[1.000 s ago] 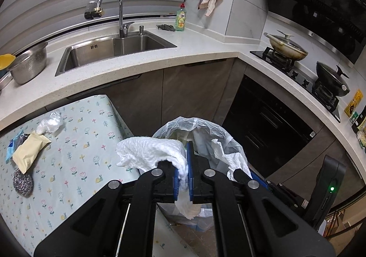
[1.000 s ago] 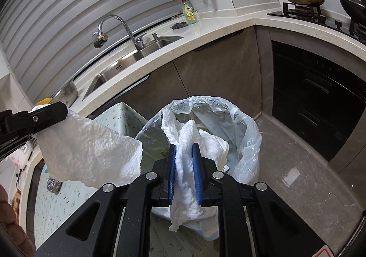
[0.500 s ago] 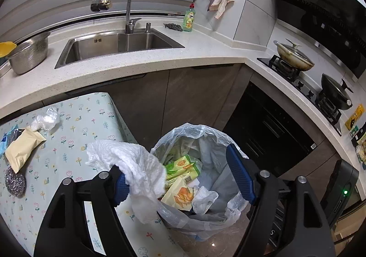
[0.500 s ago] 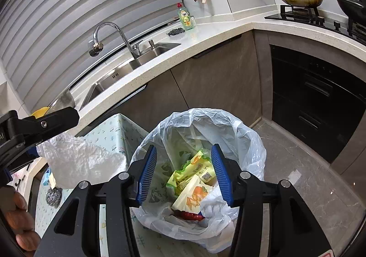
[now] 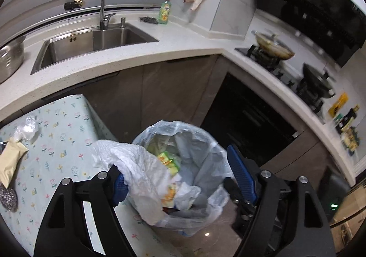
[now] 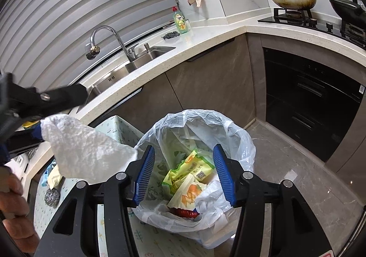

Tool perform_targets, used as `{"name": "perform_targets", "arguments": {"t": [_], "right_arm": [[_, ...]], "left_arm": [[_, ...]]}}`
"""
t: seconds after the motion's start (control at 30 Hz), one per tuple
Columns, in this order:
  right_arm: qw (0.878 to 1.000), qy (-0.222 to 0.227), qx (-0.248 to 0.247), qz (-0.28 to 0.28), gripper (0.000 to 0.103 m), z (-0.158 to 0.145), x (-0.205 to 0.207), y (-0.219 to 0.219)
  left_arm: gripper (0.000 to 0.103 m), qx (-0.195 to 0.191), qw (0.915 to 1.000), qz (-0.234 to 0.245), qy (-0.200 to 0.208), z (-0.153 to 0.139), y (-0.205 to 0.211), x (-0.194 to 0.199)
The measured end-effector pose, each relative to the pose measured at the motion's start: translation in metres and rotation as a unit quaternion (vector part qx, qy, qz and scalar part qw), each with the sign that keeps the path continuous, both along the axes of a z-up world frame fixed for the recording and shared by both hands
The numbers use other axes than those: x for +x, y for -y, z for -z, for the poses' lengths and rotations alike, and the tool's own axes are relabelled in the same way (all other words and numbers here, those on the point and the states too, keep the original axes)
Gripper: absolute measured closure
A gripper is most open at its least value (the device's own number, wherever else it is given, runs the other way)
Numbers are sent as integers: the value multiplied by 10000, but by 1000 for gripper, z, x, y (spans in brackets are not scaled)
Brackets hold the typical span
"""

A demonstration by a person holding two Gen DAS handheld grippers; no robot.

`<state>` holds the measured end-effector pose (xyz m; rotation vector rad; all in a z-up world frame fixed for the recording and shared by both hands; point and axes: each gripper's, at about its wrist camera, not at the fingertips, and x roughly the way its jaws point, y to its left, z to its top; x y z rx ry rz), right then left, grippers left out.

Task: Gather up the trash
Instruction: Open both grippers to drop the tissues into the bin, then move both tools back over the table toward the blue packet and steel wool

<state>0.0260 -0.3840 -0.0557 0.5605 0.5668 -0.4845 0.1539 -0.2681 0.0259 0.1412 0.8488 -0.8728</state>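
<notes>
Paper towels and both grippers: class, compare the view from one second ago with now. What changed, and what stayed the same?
Both grippers opened. The right gripper let go of its towel, which now lies in the bin bag. The left gripper opened too, but its paper towel still clings to the left finger, draped over the bag's rim. The table litter stayed put.

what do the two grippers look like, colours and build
The left gripper and the right gripper match: matte black angular linkage arms joined by round silver bolts, with jaws lined by blue ribbed pads. No cables or markings show. A bare hand appears at the right view's edge.
</notes>
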Motion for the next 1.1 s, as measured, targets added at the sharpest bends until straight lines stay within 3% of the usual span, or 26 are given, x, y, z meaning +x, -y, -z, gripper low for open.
{"name": "perform_targets", "arguments": {"t": [0.17, 0.4, 0.57, 0.73, 1.1], "right_arm": [[9999, -97, 13, 40, 51, 6, -4, 2], [9999, -112, 53, 9, 51, 9, -7, 1], [9999, -78, 34, -115, 51, 5, -5, -8], [9996, -38, -28, -294, 51, -5, -1, -22], [9957, 174, -294, -858, 38, -40, 18, -82]], "left_arm": [[27, 376, 9956, -124, -853, 41, 0, 19], [17, 737, 9910, -289, -1077, 71, -26, 15], [17, 754, 9909, -602, -935, 74, -55, 8], [17, 745, 9906, -1010, -544, 64, -94, 2], [17, 525, 9744, -2186, 17, 33, -190, 12]]}}
